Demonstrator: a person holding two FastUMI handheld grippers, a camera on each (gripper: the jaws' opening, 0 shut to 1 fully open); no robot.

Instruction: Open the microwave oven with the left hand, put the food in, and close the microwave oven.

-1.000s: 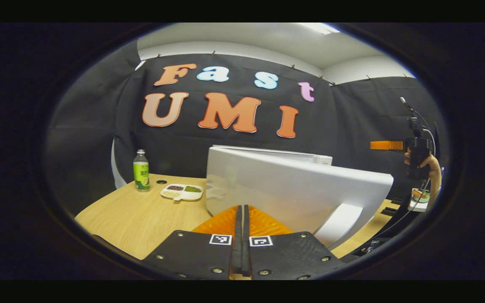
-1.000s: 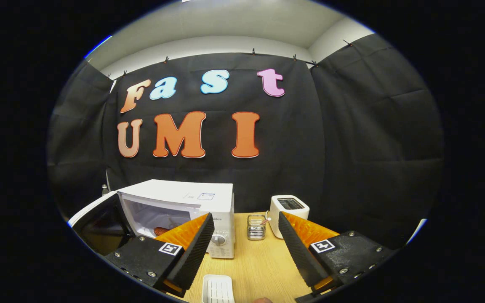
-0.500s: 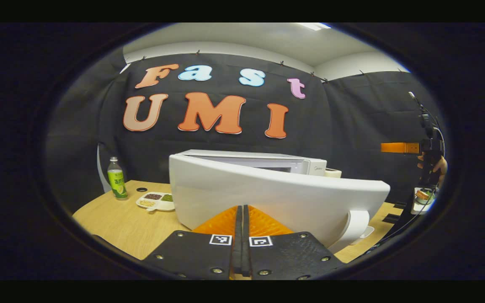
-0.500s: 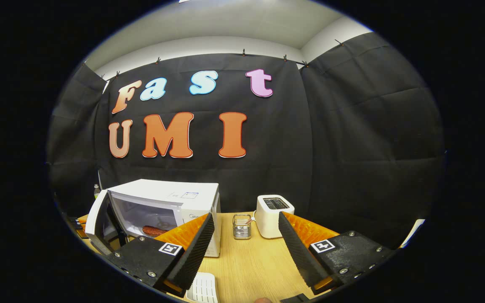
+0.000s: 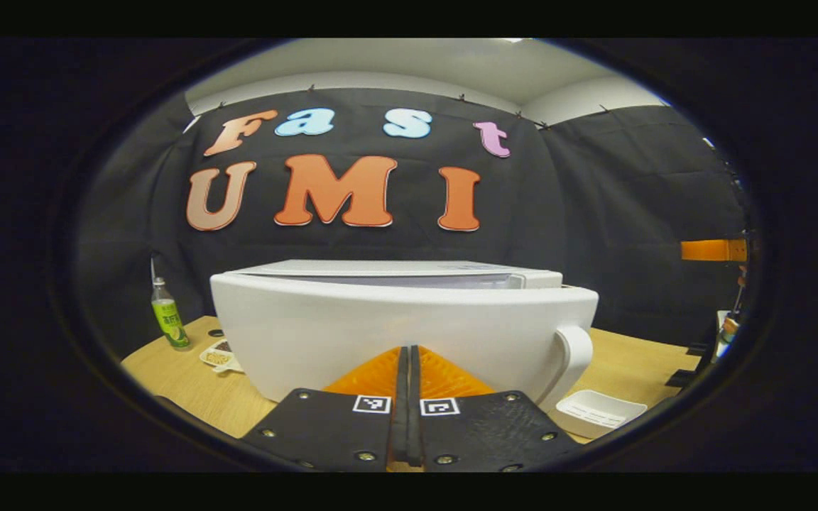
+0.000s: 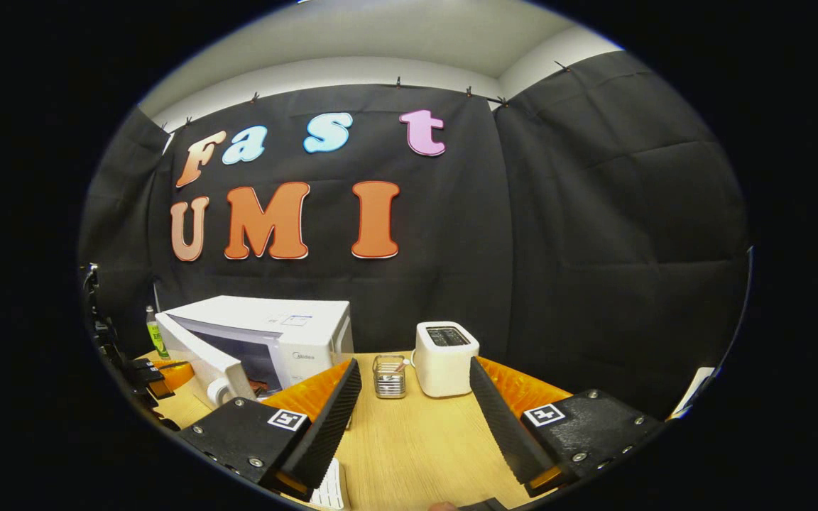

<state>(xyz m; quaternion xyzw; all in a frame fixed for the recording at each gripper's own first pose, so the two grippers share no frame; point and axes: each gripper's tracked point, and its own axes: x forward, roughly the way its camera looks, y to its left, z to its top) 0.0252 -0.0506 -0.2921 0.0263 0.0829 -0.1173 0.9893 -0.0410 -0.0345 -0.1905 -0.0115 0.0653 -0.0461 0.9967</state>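
My left gripper (image 5: 407,362) jaws closed, empty, pressed against microwave door (image 5: 409,333), nearly shut. Food (image 6: 258,387) inside cavity. Right gripper (image 6: 409,397) jaws open, empty. Risk: tips slide off smooth door; door stays unlatched; microwave (image 6: 295,326) skids back.

Light wooden table (image 6: 409,440) carries white microwave oven (image 6: 288,333) at left, white toaster (image 6: 446,358) and wire holder (image 6: 389,376) at centre.

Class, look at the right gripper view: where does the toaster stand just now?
The toaster stands on the table near the back wall, right of the small wire holder, with the microwave farther left.
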